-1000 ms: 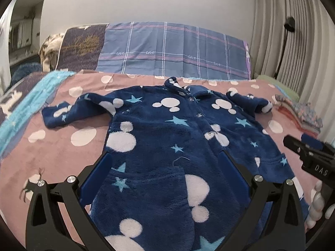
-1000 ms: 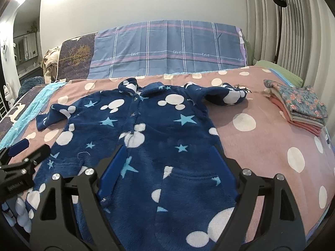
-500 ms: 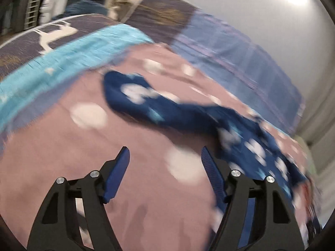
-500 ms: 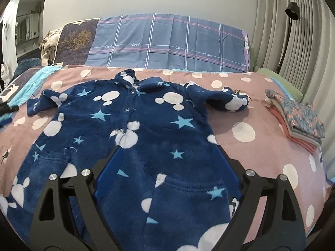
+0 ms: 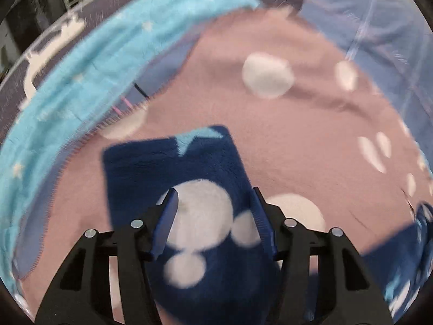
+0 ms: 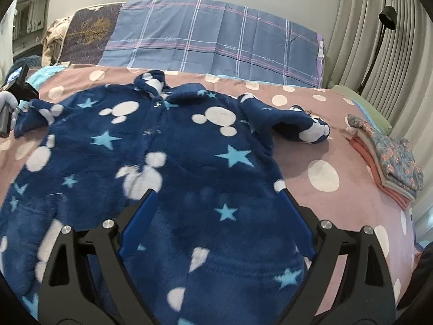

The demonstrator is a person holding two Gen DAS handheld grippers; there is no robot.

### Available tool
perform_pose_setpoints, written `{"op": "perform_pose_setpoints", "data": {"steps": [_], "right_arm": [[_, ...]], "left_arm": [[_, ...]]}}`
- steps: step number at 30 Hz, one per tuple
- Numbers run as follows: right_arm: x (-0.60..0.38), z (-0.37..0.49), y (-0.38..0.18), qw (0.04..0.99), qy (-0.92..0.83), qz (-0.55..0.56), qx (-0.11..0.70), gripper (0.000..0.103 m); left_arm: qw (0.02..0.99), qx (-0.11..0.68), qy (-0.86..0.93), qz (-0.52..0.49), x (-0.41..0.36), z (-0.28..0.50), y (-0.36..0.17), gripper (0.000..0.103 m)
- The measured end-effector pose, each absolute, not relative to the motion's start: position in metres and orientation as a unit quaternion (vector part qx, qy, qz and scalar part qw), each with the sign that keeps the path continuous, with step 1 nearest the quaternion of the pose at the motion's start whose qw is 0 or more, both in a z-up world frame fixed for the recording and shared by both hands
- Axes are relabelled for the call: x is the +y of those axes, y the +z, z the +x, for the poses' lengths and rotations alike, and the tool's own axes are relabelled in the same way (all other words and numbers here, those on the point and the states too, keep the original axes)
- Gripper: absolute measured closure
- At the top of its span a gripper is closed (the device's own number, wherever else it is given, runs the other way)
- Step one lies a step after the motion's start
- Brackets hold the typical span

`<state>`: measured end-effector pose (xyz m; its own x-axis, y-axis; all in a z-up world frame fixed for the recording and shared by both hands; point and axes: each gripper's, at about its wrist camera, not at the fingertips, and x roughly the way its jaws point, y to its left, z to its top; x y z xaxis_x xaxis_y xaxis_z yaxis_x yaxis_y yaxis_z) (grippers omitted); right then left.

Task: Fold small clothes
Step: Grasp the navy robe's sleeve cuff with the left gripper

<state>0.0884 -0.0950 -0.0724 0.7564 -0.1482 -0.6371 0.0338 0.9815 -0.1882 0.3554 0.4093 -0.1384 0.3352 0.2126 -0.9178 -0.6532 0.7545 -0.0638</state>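
Observation:
A navy fleece onesie (image 6: 167, 146) with white mouse heads and light-blue stars lies face up, spread on the pink dotted blanket (image 6: 295, 100). In the left wrist view its left sleeve (image 5: 167, 168) lies flat on the blanket. My left gripper (image 5: 215, 208) points down over the cuff end, its jaws closing with the sleeve between them; I see no clear pinch. My right gripper (image 6: 216, 203) hovers above the onesie's lower body, its jaws opening and nothing held. The right sleeve (image 6: 297, 127) lies bunched toward the right.
A stack of folded clothes (image 6: 387, 159) sits at the bed's right edge. A light-blue blanket (image 5: 67, 81) runs along the left side. Plaid pillows (image 6: 216, 43) line the headboard, and a floor lamp (image 6: 387, 19) stands by the curtain.
My left gripper swung from the onesie's body out to the left sleeve, tilted downward, and its jaws narrowed around the cuff. My right gripper moved slightly forward and lower over the body.

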Motion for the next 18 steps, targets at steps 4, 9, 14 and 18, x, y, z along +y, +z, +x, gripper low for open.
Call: {"op": "perform_pose_setpoints", "data": {"steps": [4, 9, 14, 18], "right_arm": [[-0.099, 0.104, -0.082, 0.928, -0.048, -0.084, 0.361, 0.012], [-0.095, 0.107, -0.084, 0.928, -0.030, -0.099, 0.358, 0.012], [-0.095, 0.105, -0.072, 0.937, -0.027, -0.107, 0.332, 0.012], [-0.103, 0.100, -0.062, 0.943, -0.032, -0.094, 0.319, 0.012]], "left_arm": [[0.791, 0.503, 0.291, -0.190, 0.412, 0.368, -0.151, 0.062], [0.837, 0.465, 0.218, -0.188, 0.417, 0.351, -0.128, 0.099], [0.901, 0.374, 0.089, -0.200, 0.383, 0.320, -0.054, 0.099], [0.935, 0.314, -0.031, -0.162, 0.304, 0.298, 0.017, 0.099]]}}
